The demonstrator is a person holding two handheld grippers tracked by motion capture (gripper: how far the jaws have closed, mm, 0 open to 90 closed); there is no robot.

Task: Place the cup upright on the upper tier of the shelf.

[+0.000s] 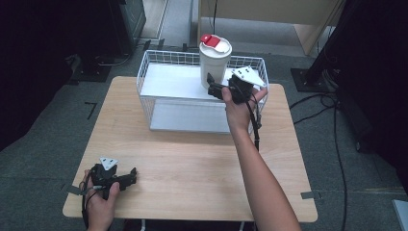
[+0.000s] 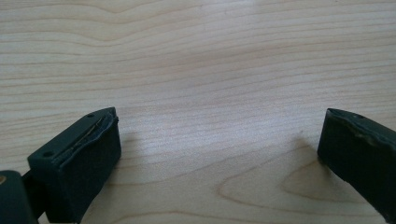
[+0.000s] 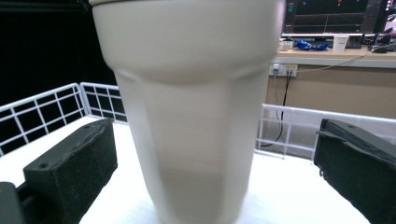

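Pale wooden table [image 1: 192, 159] bearing a white wire basket [image 1: 144, 79]; inside stands a white tumbler with red-tabbed lid [image 1: 214, 60], between the right gripper's [image 1: 219, 86] parted jaws. Left gripper [image 1: 126, 179] rests open on the tabletop.

From where I stand, the white cup [image 3: 196, 107] runs off the top edge of the right gripper view, so its lid is cut away there, and its wall is soft with blur. In the high view the right gripper [image 1: 222, 88] covers the cup's lower side, and whether the jaws touch it I cannot tell. The basket [image 1: 144, 77] hides its own far floor behind the cup. The left gripper [image 2: 219, 154] has both jaws cut by the bottom edge. The desk clutter [image 3: 327, 44] is too small to tell.
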